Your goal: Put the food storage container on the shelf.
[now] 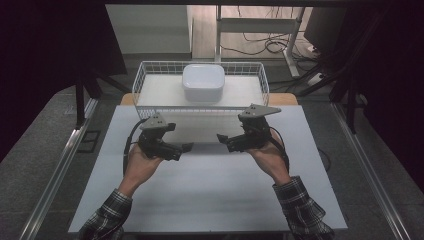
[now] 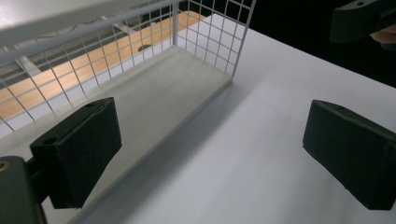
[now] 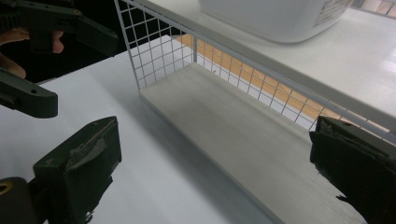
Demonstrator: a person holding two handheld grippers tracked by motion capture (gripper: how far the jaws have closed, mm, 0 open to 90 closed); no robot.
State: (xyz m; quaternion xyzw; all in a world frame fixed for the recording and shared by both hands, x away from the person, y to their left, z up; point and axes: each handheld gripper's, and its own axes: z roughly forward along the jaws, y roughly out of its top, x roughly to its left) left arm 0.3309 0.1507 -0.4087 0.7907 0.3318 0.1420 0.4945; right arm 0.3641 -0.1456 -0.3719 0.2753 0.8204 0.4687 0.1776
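A white wire basket (image 1: 145,75) stands at the far edge of the white table top (image 1: 210,195), with a white rectangular tub (image 1: 203,82) in it. Just in front of the basket, my left gripper (image 1: 181,141) and right gripper (image 1: 226,136) hover above the table, pointing at each other a short gap apart. Both are open with nothing between the jaws. In the left gripper view my left gripper (image 2: 210,154) looks past the basket's mesh corner (image 2: 233,56). In the right gripper view my right gripper (image 3: 215,172) faces the basket's front mesh (image 3: 243,60), with the tub (image 3: 280,18) above.
A pale board (image 3: 233,130) lies at the basket's foot. The other hand's gripper shows in each gripper view: the right gripper (image 2: 359,18) and the left gripper (image 3: 81,72). Beyond the table stand desk legs and cables (image 1: 270,45). Dark curtains flank both sides.
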